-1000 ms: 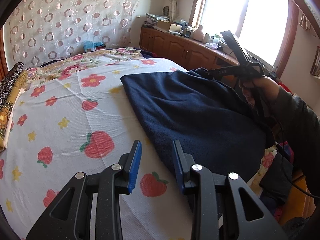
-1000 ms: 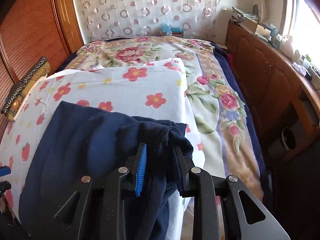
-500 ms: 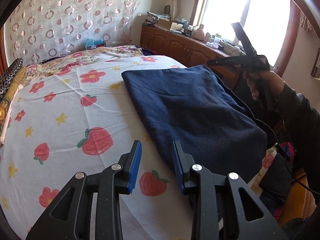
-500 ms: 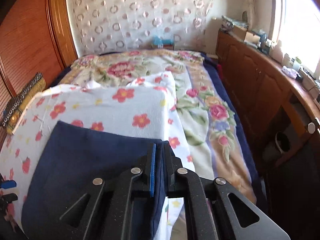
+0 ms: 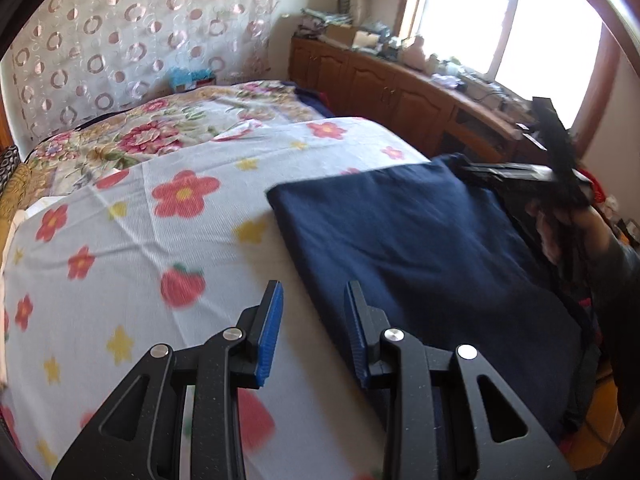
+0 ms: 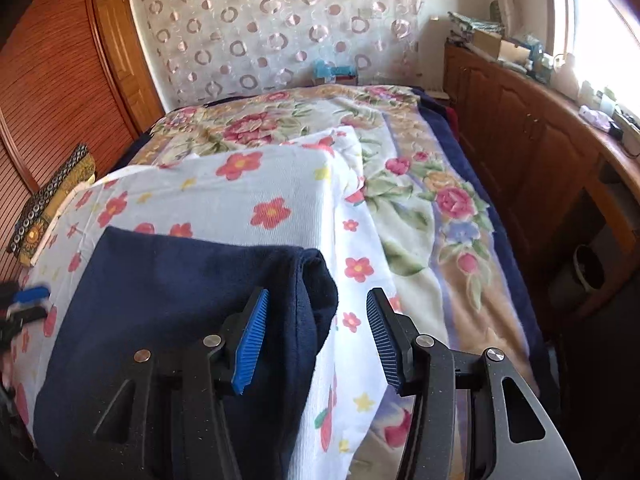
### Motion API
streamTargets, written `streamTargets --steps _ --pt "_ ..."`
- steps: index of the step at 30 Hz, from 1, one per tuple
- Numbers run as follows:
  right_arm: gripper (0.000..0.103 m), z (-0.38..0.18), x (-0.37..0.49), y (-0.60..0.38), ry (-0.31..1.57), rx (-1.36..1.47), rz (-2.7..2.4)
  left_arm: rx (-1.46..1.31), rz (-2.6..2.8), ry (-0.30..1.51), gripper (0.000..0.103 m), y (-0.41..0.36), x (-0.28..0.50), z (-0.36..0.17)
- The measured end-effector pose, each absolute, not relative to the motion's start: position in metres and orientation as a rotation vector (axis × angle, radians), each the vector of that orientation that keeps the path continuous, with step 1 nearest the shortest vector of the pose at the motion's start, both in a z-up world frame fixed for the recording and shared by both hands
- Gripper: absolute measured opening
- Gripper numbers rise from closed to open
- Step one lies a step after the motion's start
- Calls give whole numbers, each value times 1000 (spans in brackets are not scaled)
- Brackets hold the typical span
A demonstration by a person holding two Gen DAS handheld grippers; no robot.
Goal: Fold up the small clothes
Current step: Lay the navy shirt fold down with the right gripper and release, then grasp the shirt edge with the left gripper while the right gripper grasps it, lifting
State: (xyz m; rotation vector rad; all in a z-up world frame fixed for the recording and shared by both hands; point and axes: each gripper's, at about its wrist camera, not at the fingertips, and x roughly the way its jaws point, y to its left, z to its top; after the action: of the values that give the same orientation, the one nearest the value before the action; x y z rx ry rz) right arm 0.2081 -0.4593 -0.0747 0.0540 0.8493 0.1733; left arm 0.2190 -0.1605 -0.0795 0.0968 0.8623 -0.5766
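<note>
A navy garment (image 5: pixel 420 248) lies folded flat on the flowered white sheet (image 5: pixel 160 220) at the bed's near right corner. My left gripper (image 5: pixel 314 332) hovers open at the garment's left edge, with only sheet and that edge showing between its fingers. In the right wrist view the right gripper (image 6: pixel 316 336) has its jaws opening. The garment's (image 6: pixel 180 280) rolled far corner lies between them, and neither pad presses on it. A hand (image 5: pixel 560 224) holds the right gripper (image 5: pixel 520 176) at the garment's far right corner. The left gripper (image 6: pixel 28 300) shows at the left edge.
A floral blanket (image 6: pixel 420 200) covers the far part of the bed. A wooden cabinet (image 6: pixel 520 140) with clutter on top runs along the right under a window. A patterned cushion (image 6: pixel 52 200) lies at the bed's left side by a wooden wardrobe (image 6: pixel 60 80).
The right gripper was shut on the garment's corner and has spread its jaws off it. The raised corner has come down flat. The left gripper moved forward along the garment's left edge.
</note>
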Motion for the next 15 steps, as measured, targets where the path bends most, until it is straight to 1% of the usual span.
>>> streamTargets --steps 7,10,15 --pt "52 -80 218 -458 835 54 244 100 -579 922 32 -182 278 -95" --pt "52 -85 220 -452 840 20 237 89 -590 944 32 -186 289 -101" --pt "52 -93 223 -452 846 26 265 101 -604 928 32 -193 292 -100"
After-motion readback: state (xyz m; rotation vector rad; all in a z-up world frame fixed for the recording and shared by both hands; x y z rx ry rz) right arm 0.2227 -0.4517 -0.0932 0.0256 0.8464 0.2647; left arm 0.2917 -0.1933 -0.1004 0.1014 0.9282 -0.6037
